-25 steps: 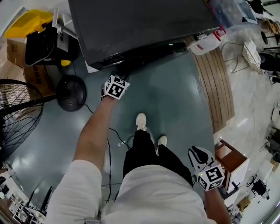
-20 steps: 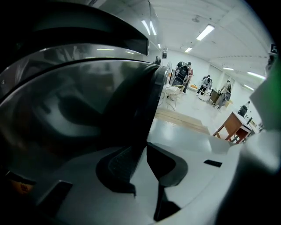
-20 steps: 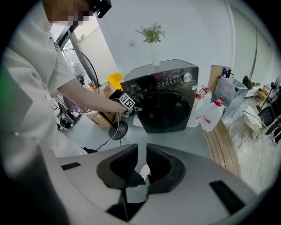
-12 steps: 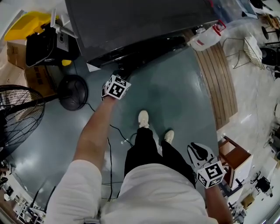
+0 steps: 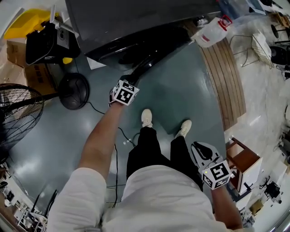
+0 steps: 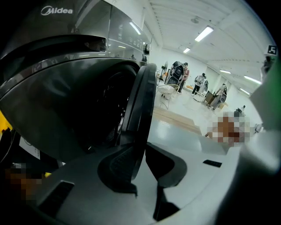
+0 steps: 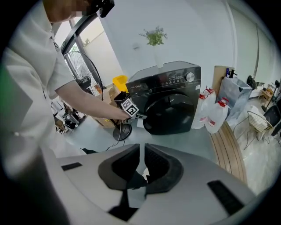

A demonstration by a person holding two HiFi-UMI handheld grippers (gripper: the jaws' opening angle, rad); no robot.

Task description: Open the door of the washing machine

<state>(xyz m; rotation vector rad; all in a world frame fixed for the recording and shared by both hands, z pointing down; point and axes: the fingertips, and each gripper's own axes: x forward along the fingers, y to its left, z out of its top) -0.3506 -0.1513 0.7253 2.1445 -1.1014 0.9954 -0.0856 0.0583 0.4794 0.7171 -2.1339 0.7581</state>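
**Midea door out at an angle, held by your left gripper**

Nearest you, your right gripper (image 5: 205, 159) hangs by your right hip. Its jaws are pressed almost together, with nothing between them. Your right shoe (image 5: 183, 128) has stepped out to the right since a second ago.

Ahead, your left gripper (image 6: 140, 163) pinches the rim of the door (image 6: 142, 105), with one pad on each face. That gripper has drawn back toward you since the earlier frames, and the door has come with it. A second ago the door lay nearly flush with the front of the washer (image 5: 136, 22). Now it stands out at an angle, swung from its right side. Behind it the drum opening is dark.

The badge (image 6: 57, 10) on the washer's upper front reads "Midea".

Farther off, a fan (image 5: 18, 118) stands to the left of the washer. Two white jugs (image 7: 210, 115) with red caps stand to its right.
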